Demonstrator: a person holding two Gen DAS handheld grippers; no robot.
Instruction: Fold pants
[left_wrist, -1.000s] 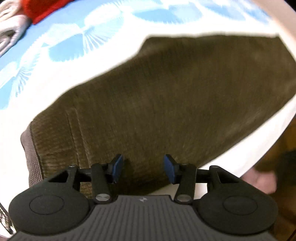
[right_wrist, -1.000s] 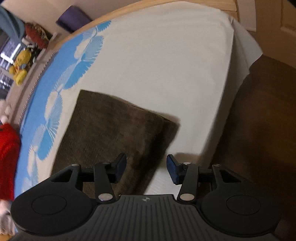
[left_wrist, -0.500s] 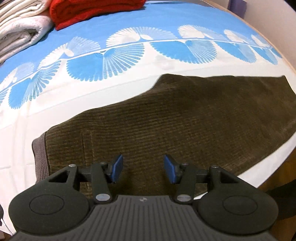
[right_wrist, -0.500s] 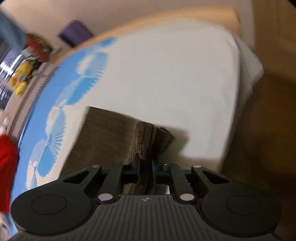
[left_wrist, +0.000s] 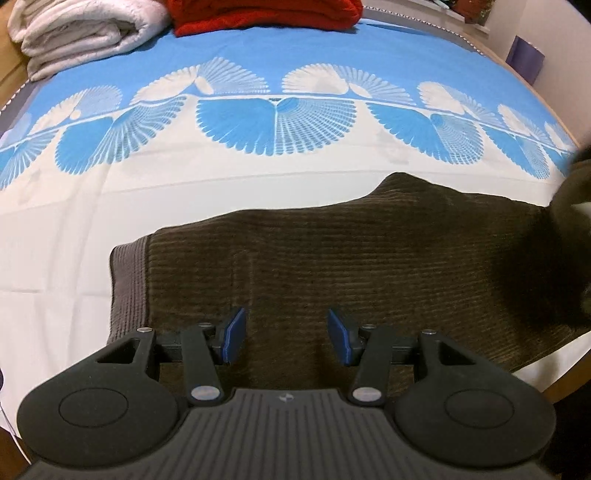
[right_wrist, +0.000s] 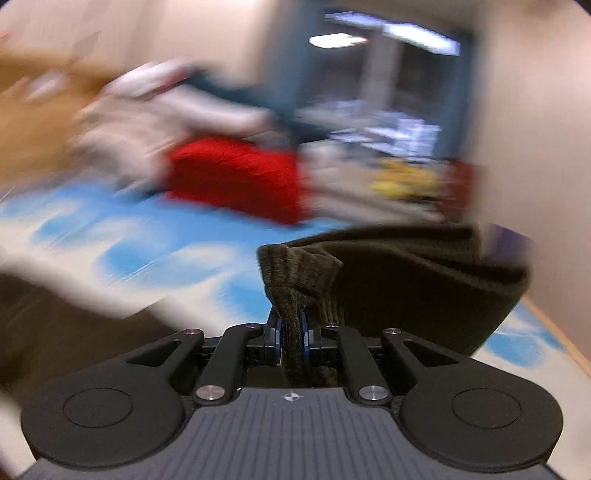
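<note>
Brown corduroy pants (left_wrist: 351, 266) lie across the lower half of the left view on the bed (left_wrist: 110, 206). The left gripper (left_wrist: 284, 338) hangs over them, fingers apart. At lower centre of the blurred right view, the right gripper (right_wrist: 291, 338) clamps a bunched fold of pants (right_wrist: 295, 269).

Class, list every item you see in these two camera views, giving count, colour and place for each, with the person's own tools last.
pants: one, dark brown corduroy, flat on the bedspread, one end lifted
bedspread: one, blue and white fan pattern, under the pants
white blanket: one, folded, far left
red garment: one, folded, far edge
yellow thing: one, too blurred to identify
left claw: open, above the pants
right claw: shut on the pants
</note>
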